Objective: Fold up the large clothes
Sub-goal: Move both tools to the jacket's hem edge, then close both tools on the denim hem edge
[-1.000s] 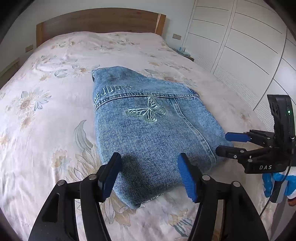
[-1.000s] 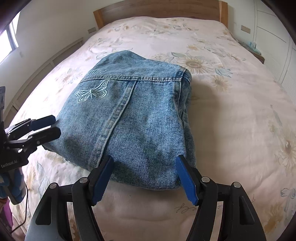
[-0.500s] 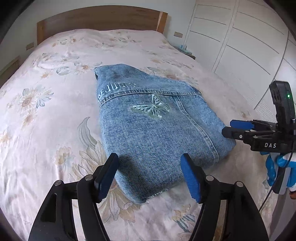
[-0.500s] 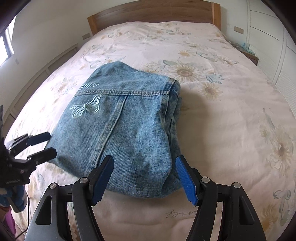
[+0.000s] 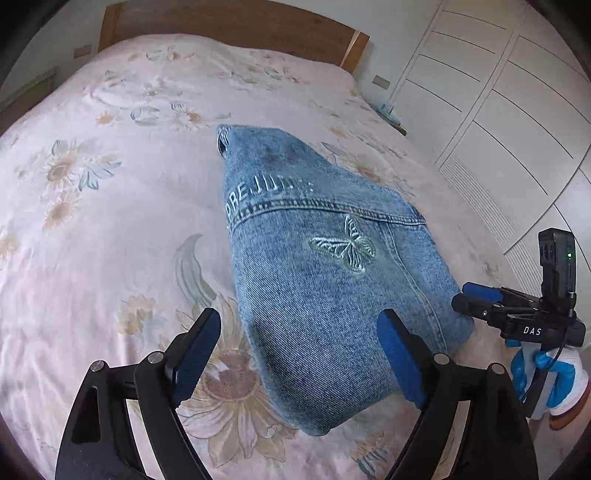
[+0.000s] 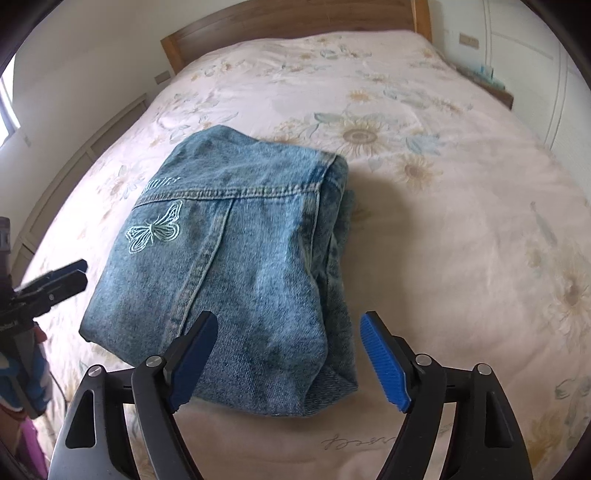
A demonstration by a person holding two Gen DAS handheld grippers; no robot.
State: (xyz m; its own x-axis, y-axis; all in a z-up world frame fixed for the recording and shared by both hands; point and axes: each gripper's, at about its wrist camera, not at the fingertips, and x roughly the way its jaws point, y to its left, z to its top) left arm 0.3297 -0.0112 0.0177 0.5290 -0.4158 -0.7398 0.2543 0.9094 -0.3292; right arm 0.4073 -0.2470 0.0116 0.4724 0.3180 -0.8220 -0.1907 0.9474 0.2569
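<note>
A blue denim jacket (image 5: 325,266) lies folded into a compact rectangle on the floral bedspread, back panel up, with an embroidered butterfly (image 5: 343,245) and pale lettering. It also shows in the right wrist view (image 6: 236,266). My left gripper (image 5: 299,354) is open and empty, held above the jacket's near left corner. My right gripper (image 6: 288,354) is open and empty, held above the jacket's near right corner. The right gripper (image 5: 469,297) also shows at the right of the left wrist view, beside the jacket's edge. The left gripper (image 6: 75,275) shows at the left of the right wrist view.
The bed (image 5: 110,229) carries a pink floral cover and has a wooden headboard (image 5: 236,18) at the far end. White wardrobe doors (image 5: 509,110) stand to the right, with a low bedside shelf (image 5: 391,118) by them. A wall with a window edge lies to the left.
Both grippers have pulled back and risen away from the folded jacket, staying open. The jacket has not moved.
</note>
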